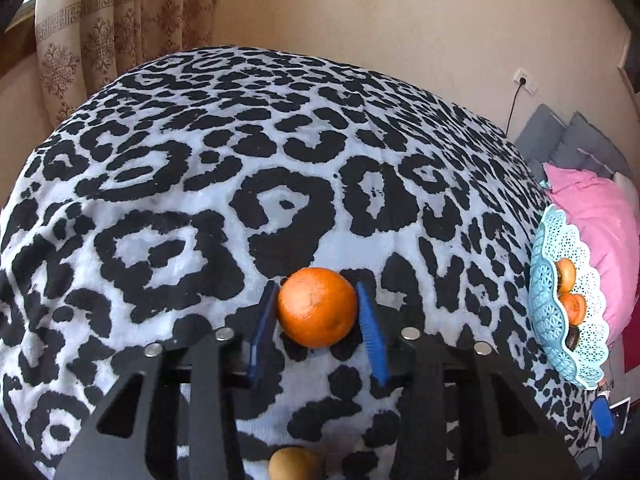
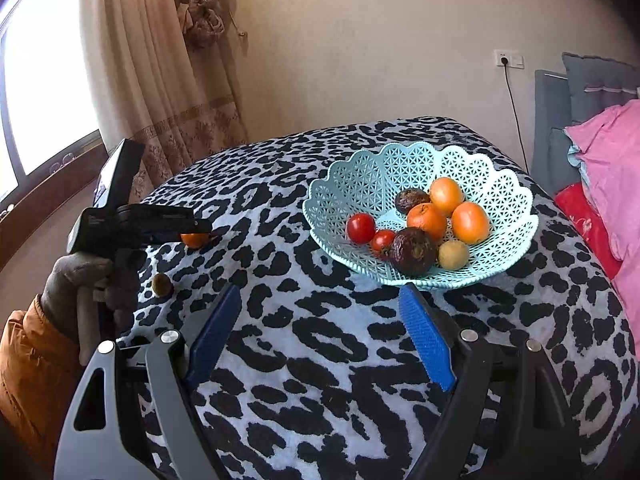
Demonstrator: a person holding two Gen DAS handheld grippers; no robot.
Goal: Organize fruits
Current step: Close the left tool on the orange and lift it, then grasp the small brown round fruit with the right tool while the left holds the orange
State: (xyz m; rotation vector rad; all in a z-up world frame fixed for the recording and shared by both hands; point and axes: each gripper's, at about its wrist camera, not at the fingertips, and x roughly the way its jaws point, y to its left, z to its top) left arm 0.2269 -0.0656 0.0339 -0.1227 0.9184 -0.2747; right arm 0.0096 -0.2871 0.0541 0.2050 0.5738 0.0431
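Observation:
My left gripper (image 1: pixel 316 292) has its blue fingers against both sides of an orange (image 1: pixel 317 306) on the leopard-print cloth; the orange also shows in the right wrist view (image 2: pixel 195 239) under the left gripper body. A small brown-yellow fruit (image 1: pixel 294 465) lies below the left gripper, and also shows in the right wrist view (image 2: pixel 161 284). The light blue lattice basket (image 2: pixel 360 172) holds oranges (image 2: pixel 470 222), tomatoes (image 2: pixel 361 228), dark fruits (image 2: pixel 413 251) and a yellowish fruit (image 2: pixel 453 254). My right gripper (image 2: pixel 320 300) is open and empty, in front of the basket.
The cloth covers a round table (image 1: pixel 240 128). The basket (image 1: pixel 546 292) sits at the table's right edge in the left wrist view. Pink bedding (image 2: pixel 608 168) and grey cushions lie to the right. Curtains (image 2: pixel 168 80) and a window are at the left.

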